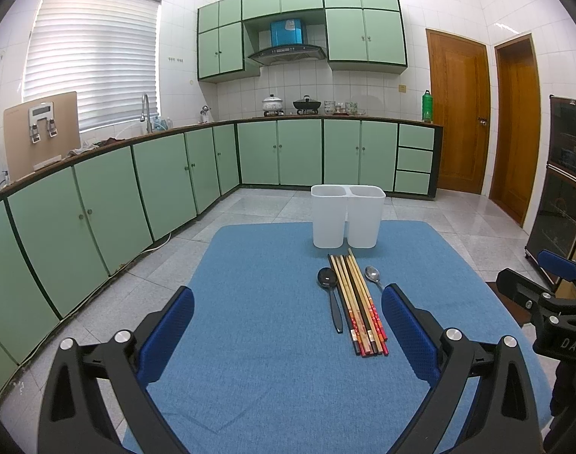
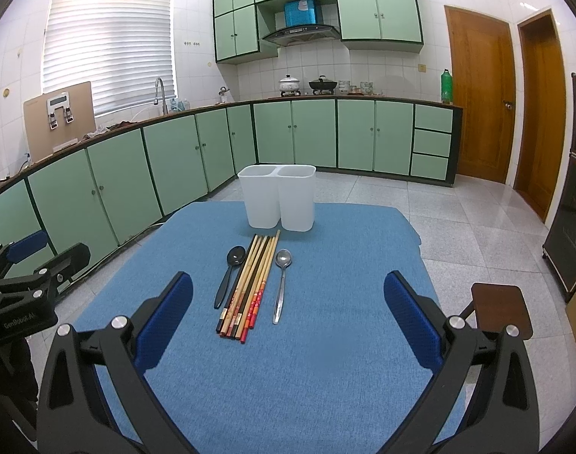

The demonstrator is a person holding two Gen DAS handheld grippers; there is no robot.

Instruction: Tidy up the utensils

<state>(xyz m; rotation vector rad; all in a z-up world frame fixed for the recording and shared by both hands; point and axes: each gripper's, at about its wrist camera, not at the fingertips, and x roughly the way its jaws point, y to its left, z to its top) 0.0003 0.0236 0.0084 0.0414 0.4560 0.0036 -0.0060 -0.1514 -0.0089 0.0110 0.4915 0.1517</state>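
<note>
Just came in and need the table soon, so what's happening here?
A person holds two grippers over a blue mat, about to sort utensils. Left gripper and right gripper are both open and empty. A bundle of chopsticks lies between a black spoon and a metal spoon, in front of an empty white two-compartment holder. Nothing is sorted yet.

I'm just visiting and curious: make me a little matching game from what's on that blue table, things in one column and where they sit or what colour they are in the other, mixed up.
Things:
1. black spoon
2. metal spoon
3. chopsticks
4. white twin bin

Descriptions:
A. a bundle lying between the two spoons
B. standing upright at the far end of the blue cloth
C. dark, lying left of the bundle
D. shiny silver, lying right of the bundle

Pairs: 1-C, 2-D, 3-A, 4-B
</note>
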